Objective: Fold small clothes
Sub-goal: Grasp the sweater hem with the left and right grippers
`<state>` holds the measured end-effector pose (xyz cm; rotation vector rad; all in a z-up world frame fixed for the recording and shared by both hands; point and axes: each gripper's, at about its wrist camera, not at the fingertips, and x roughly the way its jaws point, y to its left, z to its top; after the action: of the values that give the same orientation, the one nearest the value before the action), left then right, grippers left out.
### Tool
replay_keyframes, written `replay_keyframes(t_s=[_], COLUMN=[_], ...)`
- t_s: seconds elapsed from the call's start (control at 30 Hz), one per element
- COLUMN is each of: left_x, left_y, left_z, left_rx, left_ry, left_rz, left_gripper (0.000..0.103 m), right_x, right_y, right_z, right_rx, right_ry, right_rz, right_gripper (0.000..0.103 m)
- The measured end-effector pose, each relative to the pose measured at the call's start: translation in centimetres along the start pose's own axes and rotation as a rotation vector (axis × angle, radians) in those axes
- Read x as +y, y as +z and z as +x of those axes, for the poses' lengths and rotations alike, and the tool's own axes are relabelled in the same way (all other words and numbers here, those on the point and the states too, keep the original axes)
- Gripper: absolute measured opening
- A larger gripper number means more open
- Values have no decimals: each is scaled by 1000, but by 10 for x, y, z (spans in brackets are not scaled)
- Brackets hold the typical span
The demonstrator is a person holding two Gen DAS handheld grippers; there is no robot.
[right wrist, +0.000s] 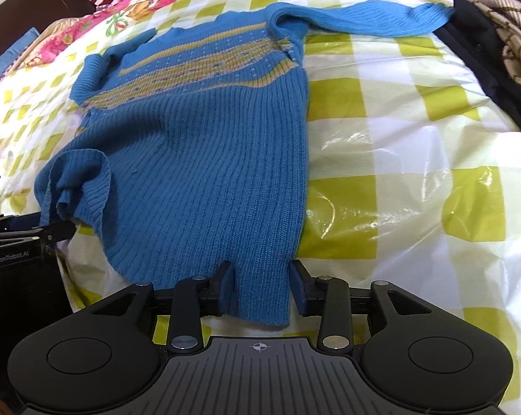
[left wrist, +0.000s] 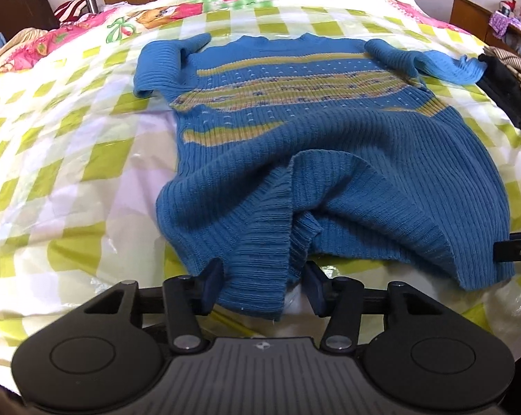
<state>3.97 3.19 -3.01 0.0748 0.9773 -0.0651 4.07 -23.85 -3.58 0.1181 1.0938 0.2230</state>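
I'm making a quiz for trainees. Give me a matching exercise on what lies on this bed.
Things:
1. sweater
2. bed cover
3. dark garment
4. plaid cloth

Descriptions:
A. beige with brown lines
B. green and white checks
C. black, at the bed's right edge
D. blue knit with yellow stripes

Pairs: 1-D, 2-B, 3-C, 4-A

We cannot tell whether either pair of tongs presses the blue sweater (left wrist: 295,159); its hem hides the inner faces of the fingers (right wrist: 225,285). The dark clothes (left wrist: 509,93) run off the right edge. The metal flask (left wrist: 91,1) near the headboard is too small to identify for certain. The sweater's patterned band is blurred.
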Motion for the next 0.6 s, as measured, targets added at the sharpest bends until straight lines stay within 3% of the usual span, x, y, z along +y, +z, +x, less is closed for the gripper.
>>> replay_keyframes(t_s=[0.1, 0.17, 0.2, 0.23, 0.3, 0.6], left_x=[4, 11, 15, 20, 30, 65], left_y=[0, -1, -1, -1, -1, -22], left_z=[-1, -1, -1, -1, -3, -32], left_rx=[5, 15, 23, 33, 51, 123], left_ry=[36, 44, 43, 37, 19, 63], left_rz=[4, -11, -26, -42, -71, -67], left_gripper=[56, 45, 40, 37, 31, 25], right_x=[-5, -8, -8, -8, -9, -19], right_y=[2, 2, 3, 2, 4, 10], right_z=[2, 3, 3, 3, 1, -45], right_rx=[8, 8, 6, 6, 16, -4], right_ry=[23, 37, 42, 57, 86, 13], right_rz=[24, 27, 23, 22, 26, -83], right_gripper=[36, 35, 29, 15, 9, 5])
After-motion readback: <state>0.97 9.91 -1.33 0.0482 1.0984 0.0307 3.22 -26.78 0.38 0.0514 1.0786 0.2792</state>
